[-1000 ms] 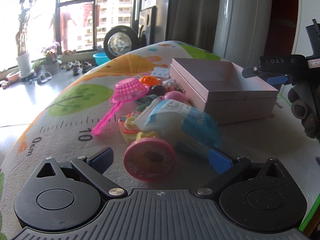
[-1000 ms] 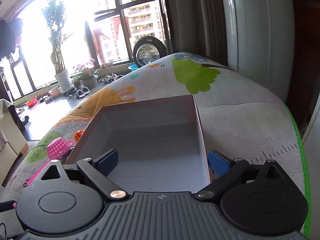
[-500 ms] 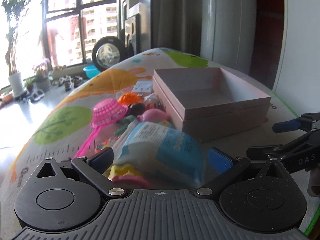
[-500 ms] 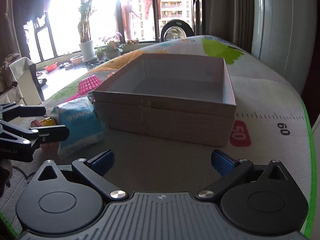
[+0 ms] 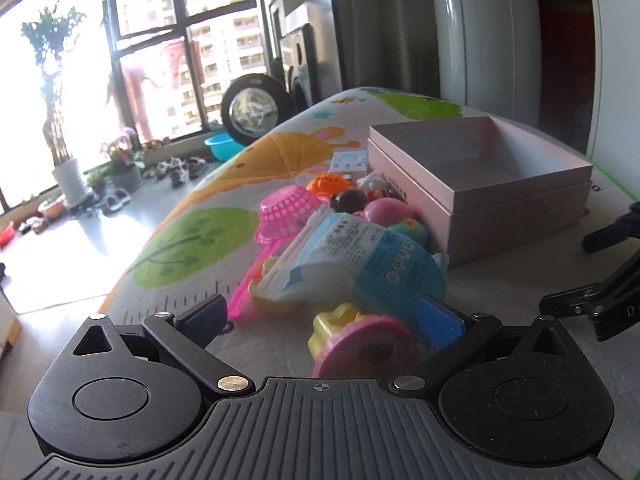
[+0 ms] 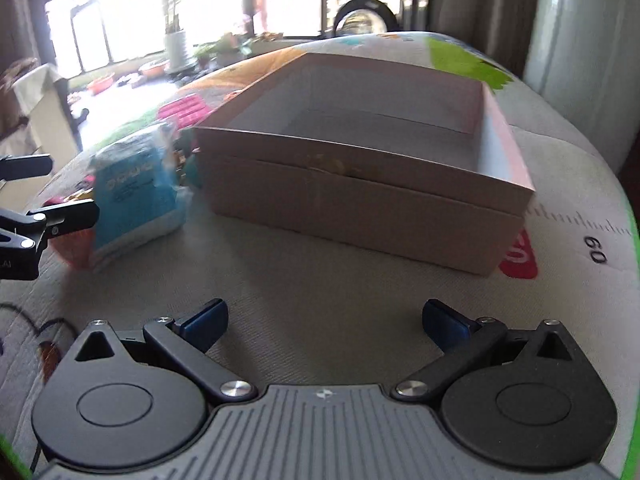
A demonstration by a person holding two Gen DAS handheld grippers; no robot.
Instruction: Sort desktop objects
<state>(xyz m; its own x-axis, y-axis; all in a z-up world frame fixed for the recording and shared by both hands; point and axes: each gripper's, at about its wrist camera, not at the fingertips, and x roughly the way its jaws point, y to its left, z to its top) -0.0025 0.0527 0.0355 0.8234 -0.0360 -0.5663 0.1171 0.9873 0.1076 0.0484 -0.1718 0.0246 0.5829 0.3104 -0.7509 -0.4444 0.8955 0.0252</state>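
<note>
Both tongs gape empty: the left tongs straddle the pink-topped toy, the blue pouch just beyond, its length running far-left; the right tongs face bare tabletop.

Premises are a lived-in home, apparently a high-rise flat: apartment towers show through the large dark-framed window. Potted plants, shoes and a blue basin line the floor beneath it. The work surface carries a children's play mat printed with cartoon trees and a ruler scale.
</note>
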